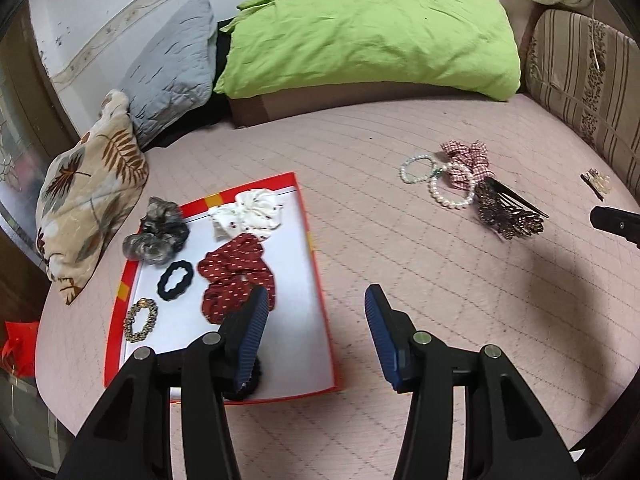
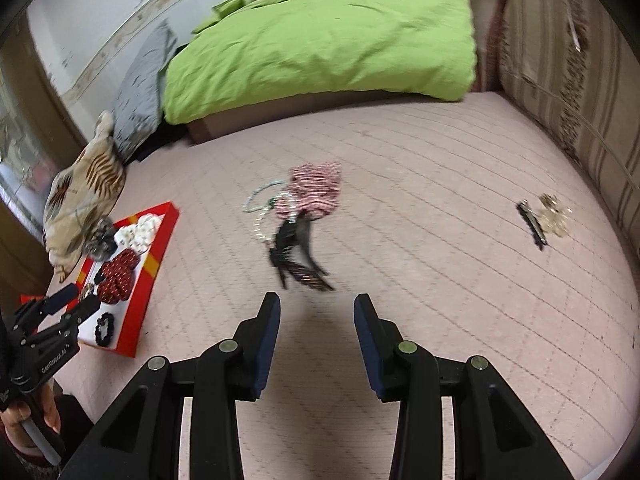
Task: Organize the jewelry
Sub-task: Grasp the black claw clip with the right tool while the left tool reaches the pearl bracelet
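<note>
A red-rimmed white tray (image 1: 308, 240) lies on the pink quilted bed and holds a grey scrunchie (image 1: 158, 232), a white one (image 1: 252, 214), a dark red one (image 1: 236, 276), a black ring (image 1: 176, 280), a gold ring (image 1: 141, 319) and a black scrunchie (image 1: 248, 384) under my left finger. My left gripper (image 1: 316, 308) is open and empty above the tray's right edge. A pile lies mid-bed: pearl bracelets (image 1: 416, 168), a checked scrunchie (image 1: 468, 164) and a dark hair comb (image 1: 508, 216). My right gripper (image 2: 316, 312) is open and empty, just short of the comb (image 2: 300, 256).
A hair clip (image 2: 540, 216) lies far right. A green duvet (image 1: 368, 40), a grey pillow (image 1: 176, 64) and a leaf-print pillow (image 1: 88, 200) line the back and left. A striped cushion (image 1: 584, 80) stands at the right. The tray also shows in the right wrist view (image 2: 156, 248).
</note>
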Demonstrator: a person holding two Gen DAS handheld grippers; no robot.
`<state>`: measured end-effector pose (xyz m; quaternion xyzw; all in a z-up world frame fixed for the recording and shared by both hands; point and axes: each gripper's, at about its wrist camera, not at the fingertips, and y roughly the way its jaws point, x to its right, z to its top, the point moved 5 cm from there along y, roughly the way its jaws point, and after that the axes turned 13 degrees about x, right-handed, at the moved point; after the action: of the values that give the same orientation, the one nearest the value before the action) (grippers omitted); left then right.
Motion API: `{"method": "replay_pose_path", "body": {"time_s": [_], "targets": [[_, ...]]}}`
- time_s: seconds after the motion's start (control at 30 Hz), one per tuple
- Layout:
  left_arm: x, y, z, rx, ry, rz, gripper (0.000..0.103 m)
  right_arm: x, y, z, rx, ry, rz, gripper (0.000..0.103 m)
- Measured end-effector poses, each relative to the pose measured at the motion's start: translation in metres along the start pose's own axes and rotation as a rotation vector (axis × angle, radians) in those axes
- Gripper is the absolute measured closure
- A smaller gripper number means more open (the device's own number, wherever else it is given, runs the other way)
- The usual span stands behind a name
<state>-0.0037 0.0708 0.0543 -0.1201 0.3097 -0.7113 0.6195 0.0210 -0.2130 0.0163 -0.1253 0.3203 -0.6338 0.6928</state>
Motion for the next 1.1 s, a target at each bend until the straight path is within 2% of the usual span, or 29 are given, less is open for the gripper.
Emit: {"method": "replay_pose_path", "body": {"time_s": [0.27, 0.47, 0.6, 0.8, 0.93, 1.1], "targets": [[0.009, 0.015, 0.004, -0.031, -0.077, -0.025, 0.054, 0.037, 0.001, -0.004, 0.001, 0.064, -0.024, 0.061], [0.029, 0.029, 0.01, -0.059, -0.09, -0.097, 0.054, 0.052, 0.01, -0.009, -0.006, 0.117, -0.004, 0.061], [0.048, 0.045, 0.017, -0.074, -0.075, -0.139, 0.054, 0.043, 0.023, -0.007, -0.026, 0.131, 0.065, 0.061], [0.062, 0.075, 0.029, -0.12, -0.12, -0.183, 0.054, 0.017, 0.048, 0.004, -0.036, 0.075, 0.15, 0.06], [0.069, 0.103, 0.036, -0.153, -0.146, -0.2, 0.054, 0.0, 0.066, 0.006, -0.043, 0.024, 0.164, 0.059], [0.086, 0.145, 0.043, -0.199, -0.175, -0.268, 0.054, -0.007, 0.086, 0.008, -0.05, 0.01, 0.183, 0.059]]}}
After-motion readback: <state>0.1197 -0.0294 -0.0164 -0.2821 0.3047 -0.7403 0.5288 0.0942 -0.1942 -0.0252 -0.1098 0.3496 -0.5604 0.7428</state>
